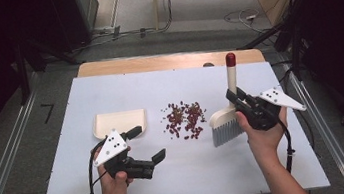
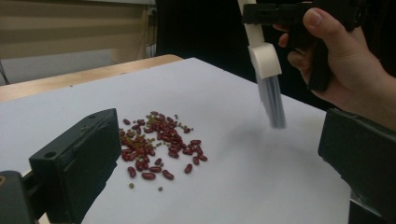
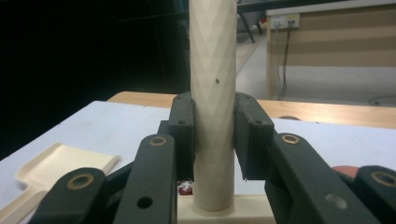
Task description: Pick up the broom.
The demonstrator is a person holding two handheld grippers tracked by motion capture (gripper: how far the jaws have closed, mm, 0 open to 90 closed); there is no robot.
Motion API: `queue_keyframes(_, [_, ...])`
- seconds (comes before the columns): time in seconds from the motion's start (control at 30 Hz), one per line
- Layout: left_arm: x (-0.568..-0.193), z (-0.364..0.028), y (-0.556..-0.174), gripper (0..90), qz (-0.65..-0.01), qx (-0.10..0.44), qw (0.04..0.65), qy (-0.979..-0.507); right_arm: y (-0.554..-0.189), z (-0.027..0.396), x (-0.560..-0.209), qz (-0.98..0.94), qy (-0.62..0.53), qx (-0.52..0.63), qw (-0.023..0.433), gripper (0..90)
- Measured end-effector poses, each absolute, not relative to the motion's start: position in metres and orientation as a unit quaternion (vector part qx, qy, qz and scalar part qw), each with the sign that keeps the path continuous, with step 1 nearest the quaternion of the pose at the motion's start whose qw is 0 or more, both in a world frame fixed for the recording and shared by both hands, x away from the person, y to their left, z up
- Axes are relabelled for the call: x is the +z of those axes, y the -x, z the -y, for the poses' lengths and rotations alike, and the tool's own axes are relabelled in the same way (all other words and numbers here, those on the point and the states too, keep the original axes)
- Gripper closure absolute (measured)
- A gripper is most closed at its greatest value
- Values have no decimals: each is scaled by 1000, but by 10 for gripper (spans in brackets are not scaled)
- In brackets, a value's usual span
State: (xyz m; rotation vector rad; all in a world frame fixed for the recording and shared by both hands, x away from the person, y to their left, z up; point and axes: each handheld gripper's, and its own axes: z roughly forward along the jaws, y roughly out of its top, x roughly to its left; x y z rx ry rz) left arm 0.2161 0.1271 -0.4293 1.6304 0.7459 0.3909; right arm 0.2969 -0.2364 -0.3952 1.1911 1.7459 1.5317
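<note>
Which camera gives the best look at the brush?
The high view: the whole brush shows, red-tipped handle to bristles. The left gripper view shows its head and blurred bristles; the right gripper view shows its handle clamped between the jaws.

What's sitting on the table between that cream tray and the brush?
A scattered pile of red beans lies between the cream dustpan and the brush, plain in the high view.

I see the brush (image 1: 227, 120), cream with a round handle and dark red cap, upright and clamped at the handle, grey bristles pointing down at the white table, just right of the beans (image 1: 184, 119). Beans are a loose pile of dark red kidney beans with a few small green ones, mid-table. Dustpan (image 1: 119, 122), cream, lies flat left of the beans.
</note>
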Motion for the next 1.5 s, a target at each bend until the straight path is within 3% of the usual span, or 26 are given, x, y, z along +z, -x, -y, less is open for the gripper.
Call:
queue_keyframes(0.17, [-425, -118, -214, 0, -322, 161, 603, -712, -289, 218, -395, -652, -422, 572, 262, 696])
queue_keyframes(0.3, [-423, -105, -213, 53, -329, 143, 591, -723, -281, 203, -394, -655, -410, 579, 260, 696])
queue_keyframes(0.9, [-426, -75, -216, 379, -336, 68, 577, -742, -253, 152, -400, -681, -358, 587, 252, 696])
queue_keyframes(1.23, [-430, -71, -219, 538, -353, 52, 566, -743, -241, 136, -402, -691, -338, 588, 250, 696])
queue_keyframes(1.33, [-432, -74, -220, 637, -360, 46, 568, -739, -240, 134, -402, -691, -336, 588, 252, 696])
queue_keyframes(1.5, [-432, -74, -220, 671, -370, 51, 564, -737, -238, 133, -403, -690, -337, 586, 259, 695])
